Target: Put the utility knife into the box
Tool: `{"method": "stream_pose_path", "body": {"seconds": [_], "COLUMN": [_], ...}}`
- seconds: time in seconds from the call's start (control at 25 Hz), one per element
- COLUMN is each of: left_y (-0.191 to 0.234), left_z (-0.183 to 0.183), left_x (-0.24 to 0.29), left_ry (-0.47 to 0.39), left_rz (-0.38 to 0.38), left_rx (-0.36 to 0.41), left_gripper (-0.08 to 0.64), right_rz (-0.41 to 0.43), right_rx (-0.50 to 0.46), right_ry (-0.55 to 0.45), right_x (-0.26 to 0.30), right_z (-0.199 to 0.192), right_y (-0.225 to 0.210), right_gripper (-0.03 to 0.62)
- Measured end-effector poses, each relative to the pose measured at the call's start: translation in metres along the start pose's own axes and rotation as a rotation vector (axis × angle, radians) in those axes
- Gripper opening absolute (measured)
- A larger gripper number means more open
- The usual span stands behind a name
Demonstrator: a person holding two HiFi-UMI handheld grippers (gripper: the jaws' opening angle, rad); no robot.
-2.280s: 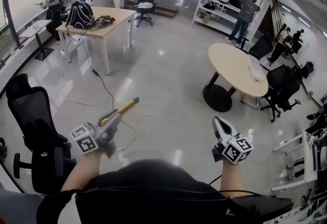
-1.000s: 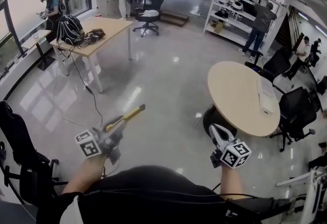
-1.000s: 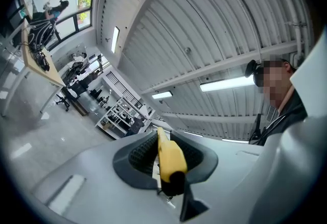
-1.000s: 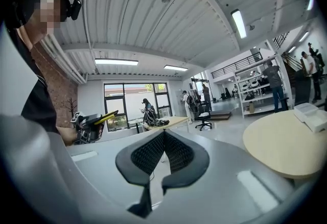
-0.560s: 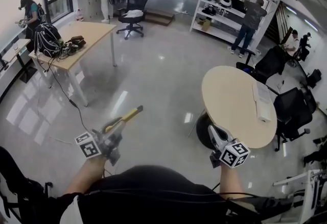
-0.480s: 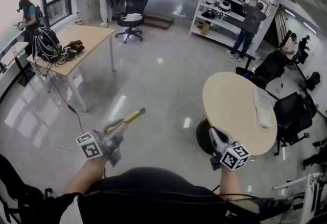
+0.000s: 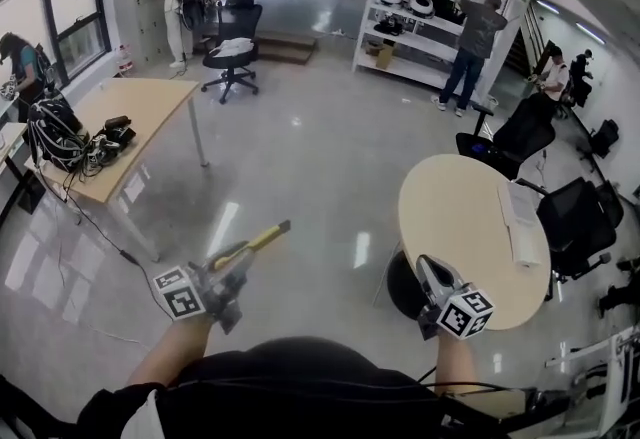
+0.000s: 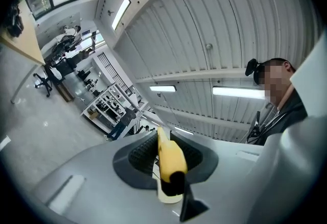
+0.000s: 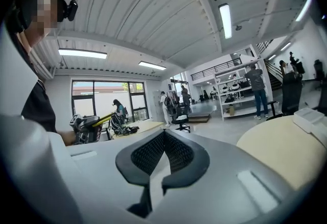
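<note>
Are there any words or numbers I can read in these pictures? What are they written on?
None can be read.
Black-and-white marker cube on the left gripper: square patterns only, no letters.
Marker cube on the right gripper: the same.
White sheets on the round beige table: too small to read.
Yellow-handled utility knife: no print shows.

Open-plan office lab: desk (image 7: 150, 105), swivel chairs (image 7: 228, 55), equipment shelving (image 7: 402, 19).
</note>
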State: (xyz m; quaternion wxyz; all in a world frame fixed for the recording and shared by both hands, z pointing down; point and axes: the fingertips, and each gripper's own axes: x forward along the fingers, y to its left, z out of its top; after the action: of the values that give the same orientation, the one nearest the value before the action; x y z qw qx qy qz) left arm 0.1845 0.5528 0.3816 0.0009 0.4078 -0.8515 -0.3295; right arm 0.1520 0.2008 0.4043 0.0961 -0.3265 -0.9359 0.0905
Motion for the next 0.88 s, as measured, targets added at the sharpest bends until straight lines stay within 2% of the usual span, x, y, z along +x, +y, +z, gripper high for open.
{"method": "stream_pose_path", "body": {"seconds": [0.2,0.32,0.44,0.52,0.6,0.76,0.88], "left_y": [0.046,0.073,0.101,0.109,0.112,0.12,0.128], "left_z": [-0.006,-0.006,-0.006,-0.002,0.006,0.008,-0.006], "left_x": [0.072,0.13,0.194,0.243,0.29,0.367,0.424], "left_ry": [0.025,0.013,-0.022,-0.035,-0.036,-0.016,0.046], "left_rz": [0.006,0.016,0.049,0.052,0.041,0.016,-0.022], "left_rx": [0.002,0.029,-0.004,-0.014,0.013,0.041,0.03], "left_gripper": [0.072,0.072,0.071,0.072,0.071,0.071,0.072], "right_rz": [0.019,0.04,0.058,0.076,0.088,0.078,0.019], "right_rx": [0.006,0.016,0.045,0.03,0.006,0.003,0.021], "right_ry": [0.0,-0.02,-0.025,-0.033,-0.056,-0.083,-0.101], "right_x": [0.046,0.079,0.108,0.123,0.136,0.148,0.13], "right_z": [0.008,0.022,0.041,0.061,0.084,0.11,0.11], "right_y": [-0.071,-0.136,-0.206,-0.251,-0.292,-0.358,-0.399], "right_gripper": [0.014,0.014,0.014,0.014,0.014,0.014,0.014]}}
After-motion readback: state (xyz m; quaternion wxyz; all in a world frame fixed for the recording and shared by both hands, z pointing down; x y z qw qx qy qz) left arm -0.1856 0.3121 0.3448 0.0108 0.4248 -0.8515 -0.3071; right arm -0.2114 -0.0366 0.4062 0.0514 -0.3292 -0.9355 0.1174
